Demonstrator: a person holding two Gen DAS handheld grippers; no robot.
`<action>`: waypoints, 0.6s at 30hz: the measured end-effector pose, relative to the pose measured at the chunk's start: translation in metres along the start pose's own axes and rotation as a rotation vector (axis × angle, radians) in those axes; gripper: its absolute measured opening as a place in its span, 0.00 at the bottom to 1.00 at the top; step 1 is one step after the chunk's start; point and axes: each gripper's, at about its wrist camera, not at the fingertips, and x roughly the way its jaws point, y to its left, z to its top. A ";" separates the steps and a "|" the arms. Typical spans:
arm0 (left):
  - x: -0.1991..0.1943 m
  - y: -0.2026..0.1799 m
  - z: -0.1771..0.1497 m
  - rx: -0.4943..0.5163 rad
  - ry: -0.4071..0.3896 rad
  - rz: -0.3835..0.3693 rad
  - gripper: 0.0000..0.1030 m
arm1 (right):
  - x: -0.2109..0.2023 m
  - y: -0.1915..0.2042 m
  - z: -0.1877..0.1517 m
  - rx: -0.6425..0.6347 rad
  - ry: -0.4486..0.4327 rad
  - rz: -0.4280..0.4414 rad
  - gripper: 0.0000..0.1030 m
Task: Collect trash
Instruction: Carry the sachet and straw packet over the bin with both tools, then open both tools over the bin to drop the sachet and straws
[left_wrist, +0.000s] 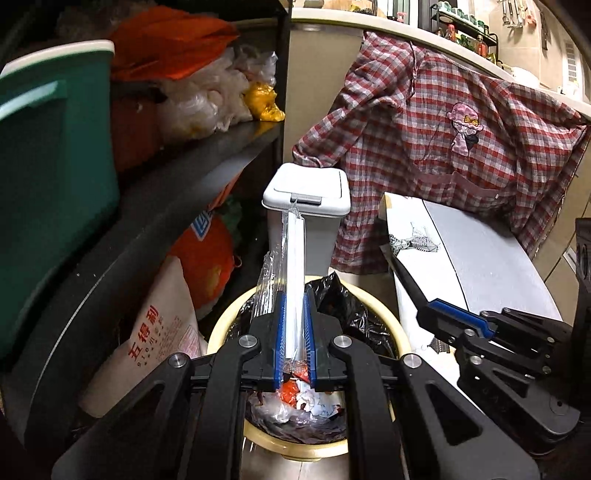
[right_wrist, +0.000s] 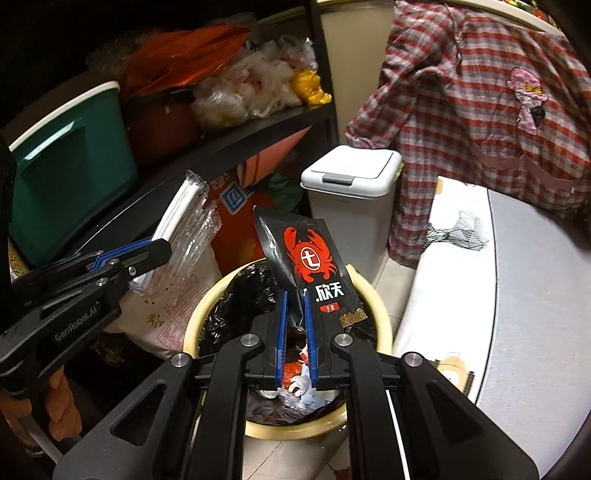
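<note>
Glossy black foil packet (right_wrist: 314, 266), crinkly clear plastic wrapper (left_wrist: 271, 284), checked cloth shirt (left_wrist: 443, 147).

Bin area, floor level
Lined bin (left_wrist: 391, 328) in front; lidded bin (left_wrist: 306, 192) behind it; shelf (left_wrist: 207, 155) w/ bags left; table (left_wrist: 491, 254) right.

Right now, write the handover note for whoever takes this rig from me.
Left gripper: shut on a clear plastic packet with white straws, held above the bin.
Right gripper: shut on a black crab-print glove packet, also above the bin.
Yellow-rimmed bin with black liner: directly below both grippers, already holding crumpled wrappers.
Done: both pieces picked up and brought over the bin.
Left: open each gripper to drop its packet in. The lidded white bin behind is closed and not in use.
</note>
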 end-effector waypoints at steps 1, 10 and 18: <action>0.002 0.001 -0.001 -0.001 0.006 0.001 0.09 | 0.003 0.001 0.000 0.000 0.004 0.003 0.09; 0.021 0.013 -0.007 -0.014 0.059 0.017 0.09 | 0.023 0.010 0.000 -0.004 0.035 0.017 0.10; 0.029 0.021 -0.007 -0.038 0.067 0.120 0.72 | 0.032 0.003 0.004 0.022 0.039 -0.007 0.28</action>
